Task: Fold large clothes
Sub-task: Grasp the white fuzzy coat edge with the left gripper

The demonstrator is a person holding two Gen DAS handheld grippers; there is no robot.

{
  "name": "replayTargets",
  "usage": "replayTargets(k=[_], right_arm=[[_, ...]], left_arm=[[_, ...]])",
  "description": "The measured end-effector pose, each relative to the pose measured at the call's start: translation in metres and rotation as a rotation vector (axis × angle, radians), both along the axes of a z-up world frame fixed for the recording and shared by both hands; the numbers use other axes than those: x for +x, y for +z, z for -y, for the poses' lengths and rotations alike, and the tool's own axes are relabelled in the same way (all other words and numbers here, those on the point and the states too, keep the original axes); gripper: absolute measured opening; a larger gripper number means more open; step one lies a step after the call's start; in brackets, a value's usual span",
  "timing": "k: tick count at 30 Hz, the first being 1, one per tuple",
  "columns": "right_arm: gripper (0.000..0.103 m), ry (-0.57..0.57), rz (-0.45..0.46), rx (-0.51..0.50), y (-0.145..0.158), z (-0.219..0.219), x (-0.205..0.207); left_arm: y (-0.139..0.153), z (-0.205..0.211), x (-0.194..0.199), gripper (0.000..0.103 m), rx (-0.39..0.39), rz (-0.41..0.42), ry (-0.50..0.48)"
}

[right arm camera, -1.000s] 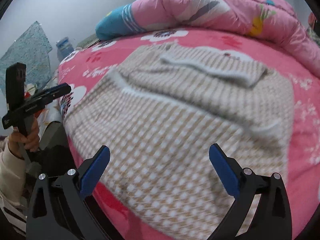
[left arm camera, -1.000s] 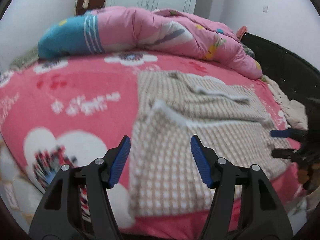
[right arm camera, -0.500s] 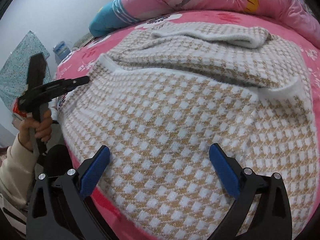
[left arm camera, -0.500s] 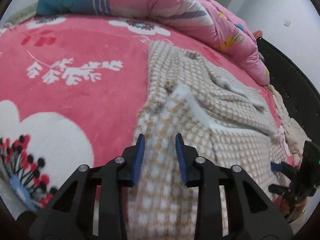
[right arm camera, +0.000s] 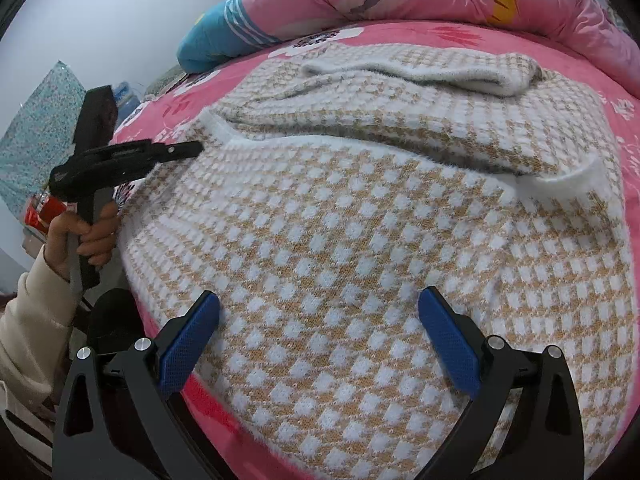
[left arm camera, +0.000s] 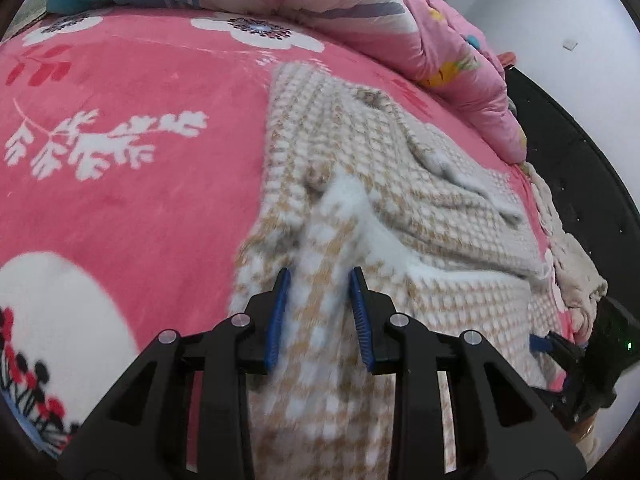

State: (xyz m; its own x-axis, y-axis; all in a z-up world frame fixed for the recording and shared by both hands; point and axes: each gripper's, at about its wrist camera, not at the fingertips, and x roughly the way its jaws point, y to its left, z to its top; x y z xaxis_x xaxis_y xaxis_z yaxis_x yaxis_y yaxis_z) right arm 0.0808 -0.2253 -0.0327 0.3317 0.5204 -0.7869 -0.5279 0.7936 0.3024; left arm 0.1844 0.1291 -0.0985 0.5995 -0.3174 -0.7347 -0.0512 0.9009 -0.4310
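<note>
1. Pink floral bed (left arm camera: 132, 184) carries my checked sweater (right arm camera: 360, 220), spread flat with its hem toward me and collar toward the quilt (left arm camera: 360, 12).
2. Left gripper (left arm camera: 318, 312): fingers have narrowed since a second ago, pinching a sweater fold.
3. Right gripper (right arm camera: 320, 336): fingers remain wide apart over the hem, holding nothing.

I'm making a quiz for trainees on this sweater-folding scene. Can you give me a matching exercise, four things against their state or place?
Things:
1. left tongs
2. right tongs
3. checked sweater
4. pink quilt

States or places:
A. bunched along the far side of the bed
B. wide open above the near hem
C. spread on the pink bedsheet, sleeves folded across it
D. narrowed around a raised fold at the sweater's edge

Pairs: 1-D, 2-B, 3-C, 4-A
</note>
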Motion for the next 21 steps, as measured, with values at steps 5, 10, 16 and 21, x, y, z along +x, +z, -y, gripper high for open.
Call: replayTargets(k=[5,10,16,21], right_arm=[[0.097,0.001,0.001,-0.001,0.0,0.0,0.0],[0.097,-0.003,-0.003,0.0,0.0,0.0,-0.001],[0.097,-0.054,-0.003,0.044,0.016,0.028,-0.008],[0.097,-0.198,0.057,0.059,0.037,0.087,-0.008]], left_arm=[[0.014,0.018,-0.011,0.031,-0.001,0.071,-0.086],[-0.001,0.028,-0.006,0.034,0.139,-0.016,-0.042],[0.003,0.048,-0.012,0.035,0.279,-0.007,-0.026],[0.003,0.06,-0.017,0.038,0.388,0.004,-0.019]])
